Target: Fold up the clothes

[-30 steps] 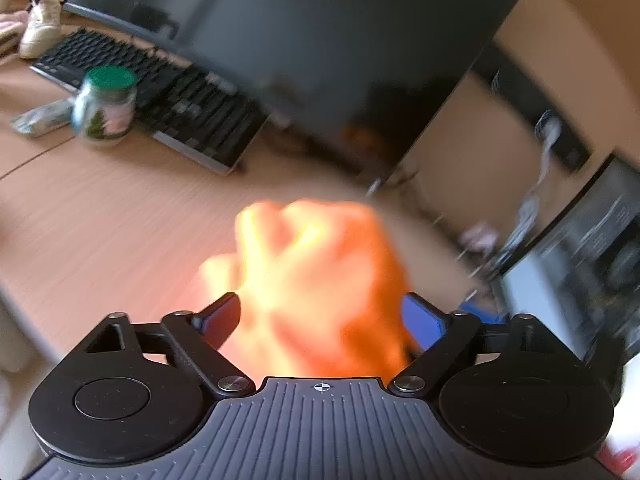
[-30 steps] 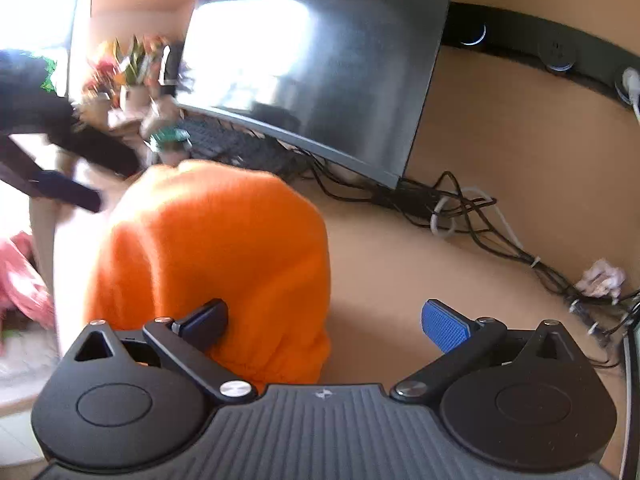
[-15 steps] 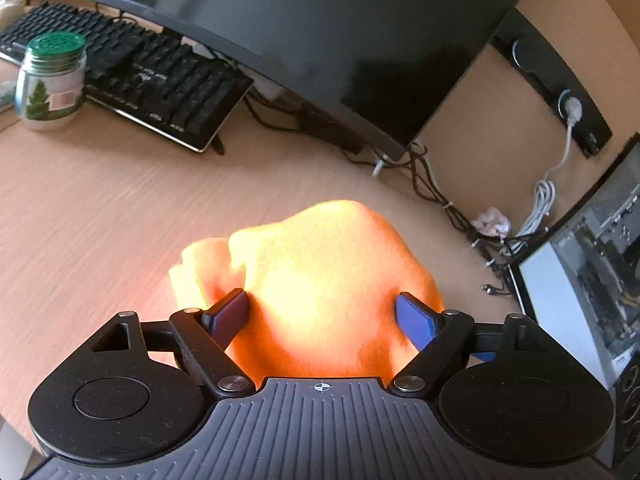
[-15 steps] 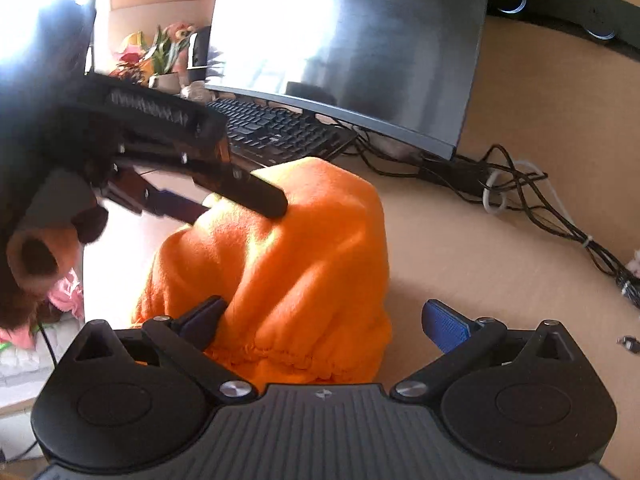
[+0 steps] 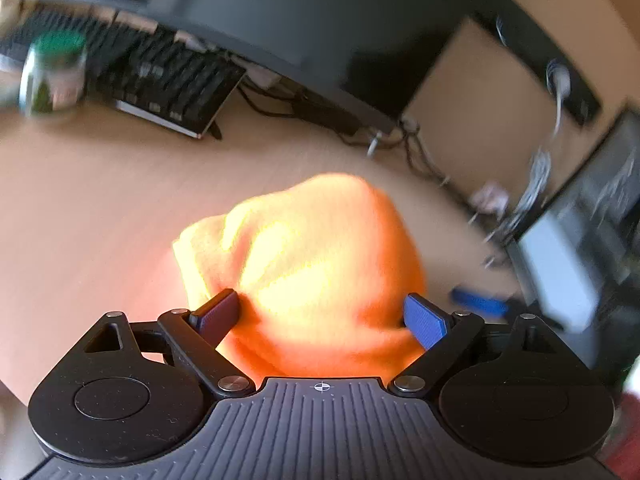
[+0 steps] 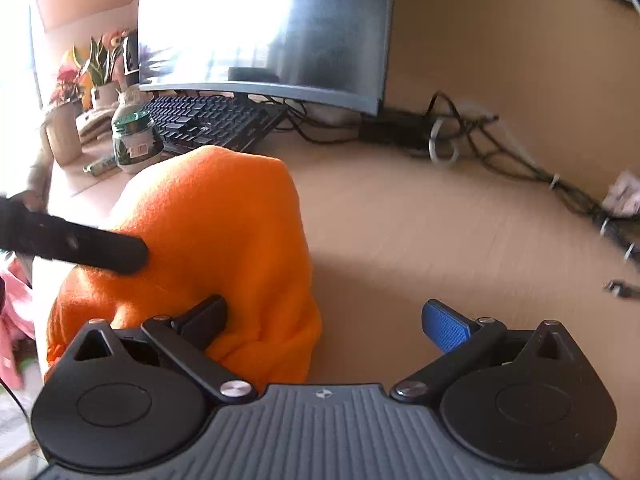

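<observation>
Left tongs [image 5: 320, 316] stand wide apart, an orange cloth [image 5: 316, 264] bulging between the two pads; both pads lie against the cloth's flanks, but whether they pinch it cannot be told. Right tongs [image 6: 324, 318] are spread wide and hold nothing: their left pad rests against the cloth [image 6: 216, 232], their blue right pad hangs over bare surface [image 6: 420, 232].

Surroundings: a dark monitor [image 6: 272, 28] stands at the back of the wooden surface, with a black keyboard [image 6: 212, 120] under its lower edge. A glass jar [image 6: 134, 140] with a green lid stands just beside the keyboard's left end, near the cloth's far edge. Potted plants [image 6: 88, 76] sit at the far left. A tangle of cables [image 6: 472, 140] runs along the wall to the right, well apart from the cloth. In the left wrist view a second screen [image 5: 592, 240] shows at the right edge. A dark finger of the left tongs crosses the right wrist view from the left, its tip on the cloth. A pink item [image 6: 16, 328] shows at the left edge, below the surface's edge.

Cloth: bright orange, fleecy, bunched into a rounded heap on the surface near its front edge, with folds and a hem visible low down. The left wrist view is blurred.
</observation>
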Tool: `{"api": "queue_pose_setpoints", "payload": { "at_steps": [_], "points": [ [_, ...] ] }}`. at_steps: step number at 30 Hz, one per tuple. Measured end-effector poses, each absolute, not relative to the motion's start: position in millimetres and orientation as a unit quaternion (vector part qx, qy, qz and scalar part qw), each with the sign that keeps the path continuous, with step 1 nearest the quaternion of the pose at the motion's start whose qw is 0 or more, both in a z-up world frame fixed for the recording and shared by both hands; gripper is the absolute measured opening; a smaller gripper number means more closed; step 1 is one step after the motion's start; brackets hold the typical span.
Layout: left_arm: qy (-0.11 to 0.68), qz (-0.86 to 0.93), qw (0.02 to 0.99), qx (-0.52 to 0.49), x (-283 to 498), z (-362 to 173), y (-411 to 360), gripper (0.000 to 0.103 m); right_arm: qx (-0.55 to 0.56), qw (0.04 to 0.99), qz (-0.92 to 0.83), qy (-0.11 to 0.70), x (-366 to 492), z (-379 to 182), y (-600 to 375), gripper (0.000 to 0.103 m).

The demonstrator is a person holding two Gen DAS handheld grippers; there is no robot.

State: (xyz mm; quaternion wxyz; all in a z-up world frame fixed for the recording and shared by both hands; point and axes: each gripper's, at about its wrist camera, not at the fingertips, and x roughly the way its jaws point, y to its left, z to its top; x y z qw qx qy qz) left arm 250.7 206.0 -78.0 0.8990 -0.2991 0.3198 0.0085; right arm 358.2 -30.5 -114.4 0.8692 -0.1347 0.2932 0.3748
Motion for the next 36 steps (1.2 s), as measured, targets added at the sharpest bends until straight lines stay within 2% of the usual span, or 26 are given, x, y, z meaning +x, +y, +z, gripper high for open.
{"api": "queue_pose_setpoints", "payload": {
  "at_steps": [3, 6, 12, 14, 18, 21, 31, 36],
  "points": [
    [0.317, 0.011, 0.899, -0.302, 247.4, -75.5, 208.2, 0.094, -0.162, 0.869, 0.381, 0.271, 354.2, -111.2, -29.5, 0.103],
    [0.315, 0.014, 0.899, -0.304, 244.0, -72.9, 210.3, 0.094, -0.150, 0.858, 0.401, 0.285, 361.7, -102.6, -39.7, 0.103],
    [0.324, 0.015, 0.892, -0.314, 234.8, -73.8, 209.0, 0.097, -0.003, 0.818, 0.455, 0.353, 381.8, -87.3, -78.8, 0.103],
    [0.332, 0.014, 0.887, -0.320, 230.7, -76.5, 206.4, 0.098, 0.013, 0.807, 0.468, 0.359, 380.9, -86.8, -82.6, 0.103],
    [0.348, 0.012, 0.877, -0.331, 222.5, -81.8, 201.0, 0.097, -0.045, 0.821, 0.462, 0.331, 362.7, -95.6, -74.5, 0.103],
    [0.369, 0.003, 0.870, -0.325, 227.8, -92.2, 197.8, 0.073, -0.078, 0.825, 0.465, 0.313, 352.8, -103.0, -65.6, 0.101],
    [0.364, 0.025, 0.886, -0.287, 274.1, -94.1, 233.4, 0.071, -0.087, 0.837, 0.447, 0.303, 390.2, -108.0, 3.9, 0.103],
    [0.359, 0.035, 0.892, -0.272, 299.8, -97.6, 262.5, 0.078, -0.106, 0.846, 0.436, 0.287, 406.1, -107.9, 38.5, 0.103]
  ]
}}
